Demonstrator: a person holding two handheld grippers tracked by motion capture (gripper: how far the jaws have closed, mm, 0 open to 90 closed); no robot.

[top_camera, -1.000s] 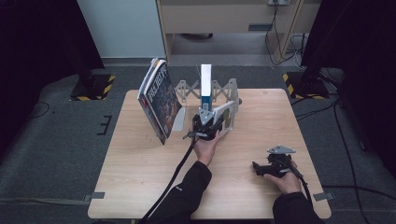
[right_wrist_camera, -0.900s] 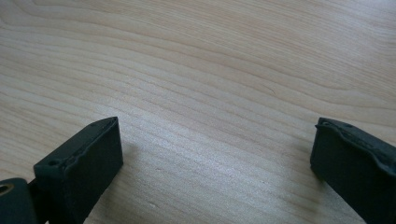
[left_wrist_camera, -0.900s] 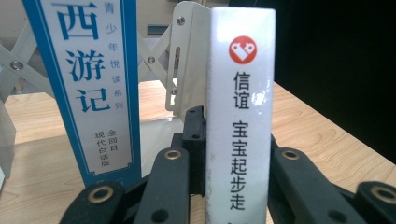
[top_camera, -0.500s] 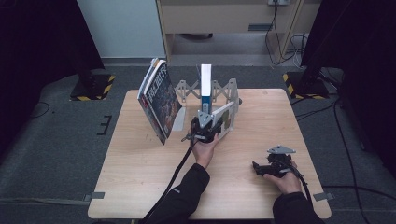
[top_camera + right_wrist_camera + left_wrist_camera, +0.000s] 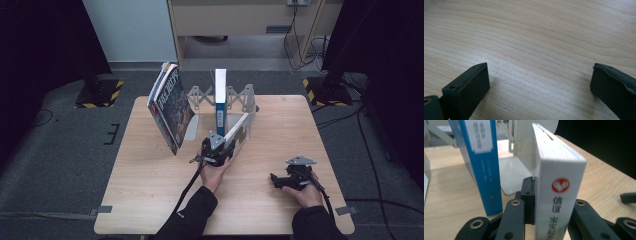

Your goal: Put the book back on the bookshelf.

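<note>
A white book [image 5: 238, 130] with a red logo on its spine [image 5: 559, 195] leans in the grey expanding book rack [image 5: 242, 96]. My left gripper [image 5: 219, 146] is shut on its near spine end, a black pad [image 5: 529, 197] pressed to its left face. To the left of it, a blue book [image 5: 220, 97] stands upright in the rack; the left gripper view has this blue book [image 5: 482, 162] beside the white one. My right gripper [image 5: 280, 179] rests low over the table at the near right, open, with bare wood between its fingers [image 5: 466, 92].
A large illustrated book [image 5: 170, 107] leans at the rack's left end, over the table's [image 5: 150, 190] left half. A white bookend plate [image 5: 516, 170] stands behind the white book. Dark floor and black stands surround the table.
My left gripper has come nearer to the person and sunk a little, and the white book held in it leans lower. The right gripper has kept still.
</note>
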